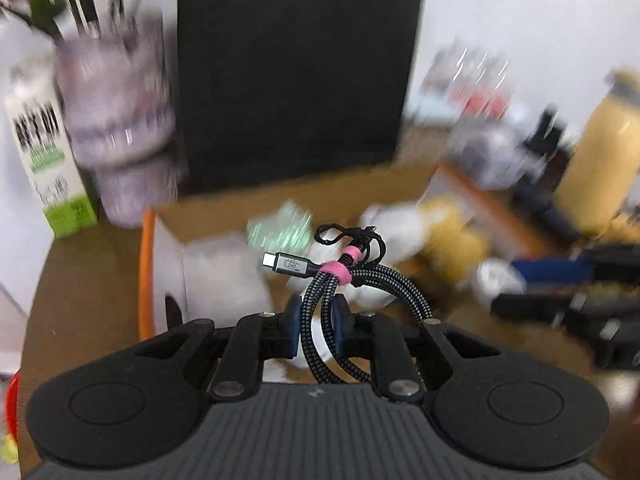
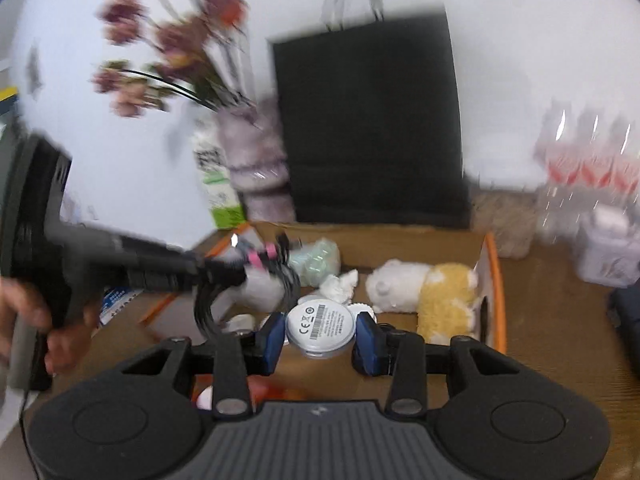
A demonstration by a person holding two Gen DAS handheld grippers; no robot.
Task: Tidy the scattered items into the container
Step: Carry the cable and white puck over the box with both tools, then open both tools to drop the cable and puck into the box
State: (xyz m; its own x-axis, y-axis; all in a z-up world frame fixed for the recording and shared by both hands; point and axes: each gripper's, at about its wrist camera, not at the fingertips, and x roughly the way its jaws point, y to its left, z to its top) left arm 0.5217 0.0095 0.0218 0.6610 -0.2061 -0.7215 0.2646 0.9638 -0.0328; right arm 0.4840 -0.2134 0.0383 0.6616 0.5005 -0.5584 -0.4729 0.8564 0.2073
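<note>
My left gripper (image 1: 316, 316) is shut on a coiled braided USB-C cable (image 1: 320, 280) with pink ties, held over the open cardboard box (image 1: 280, 196). In the right wrist view the left gripper (image 2: 224, 270) reaches in from the left with the cable (image 2: 260, 258) above the box (image 2: 400, 244). My right gripper (image 2: 320, 334) is shut on a round white disc (image 2: 320, 326) with a printed label, at the box's near side. Inside the box lie a white and yellow plush toy (image 2: 424, 284), a pale green packet (image 2: 318, 258) and crumpled white paper (image 2: 340, 284).
A black paper bag (image 2: 372, 120) stands behind the box. A vase of flowers (image 2: 256, 160) and a green-white carton (image 2: 216, 184) stand left of it. Clear bottles (image 2: 588, 168) stand at right. A yellow bottle (image 1: 600, 152) shows in the left wrist view.
</note>
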